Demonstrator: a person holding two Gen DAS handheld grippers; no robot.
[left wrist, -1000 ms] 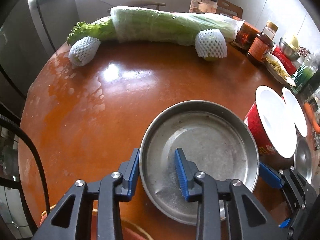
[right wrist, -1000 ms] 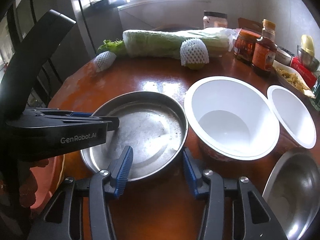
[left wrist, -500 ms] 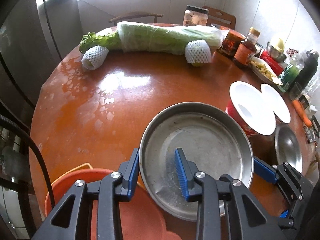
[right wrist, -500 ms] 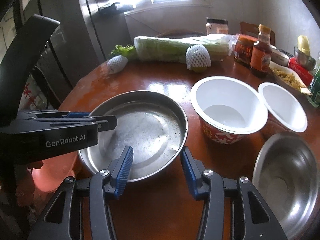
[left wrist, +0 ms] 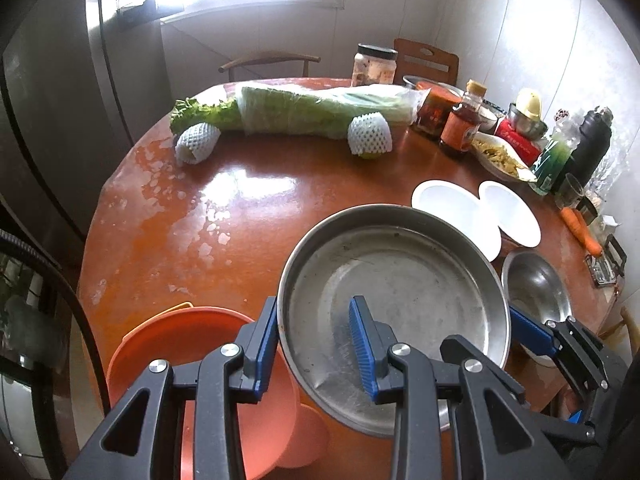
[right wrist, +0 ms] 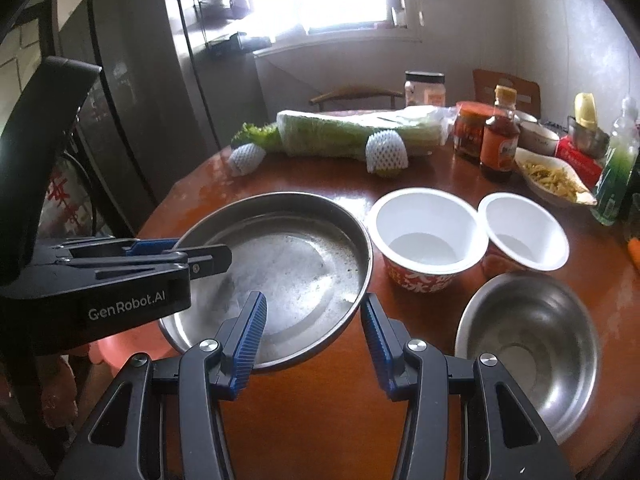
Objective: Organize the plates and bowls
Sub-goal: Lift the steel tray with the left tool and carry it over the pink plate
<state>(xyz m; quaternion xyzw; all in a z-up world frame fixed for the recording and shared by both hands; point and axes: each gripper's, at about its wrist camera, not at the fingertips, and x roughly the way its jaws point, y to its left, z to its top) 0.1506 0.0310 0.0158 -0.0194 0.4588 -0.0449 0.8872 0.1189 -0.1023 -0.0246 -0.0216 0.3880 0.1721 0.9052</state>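
Basin: orange basin (left wrist: 172, 344) sits at the far left, at the near edge of the counter (left wrist: 280, 200). It looks like the place where dishes get stacked.
Left gripper: left gripper (left wrist: 316, 344) has its jaws clamped on the left rim of the pan (left wrist: 396, 280), one finger outside and one inside. That pinch lets it carry the pan by its edge.
Pan: big metal pan, flat and empty. In the left view it sits partly over the basin, and its shadow on the counter makes me think it is lifted up. My guess is it is going into the basin.
Right gripper: right gripper (right wrist: 312, 336) has its jaws apart. They sit on each side of the pan's near rim and do not seem to press on it. I think it is there to help steady the pan.
Cups: two white paper cups (right wrist: 428, 232) stand side by side, just right of the pan. They wait their turn.
Steel bowl: steel bowl (right wrist: 528, 344) is in front of the cups, near the right edge. It is empty too.
Food: cabbage (left wrist: 316, 110), jars and a sauce bottle (right wrist: 498, 140) sit at the back, away from the dishes.
Watch out: the pan is held at one edge only, so it could tip.
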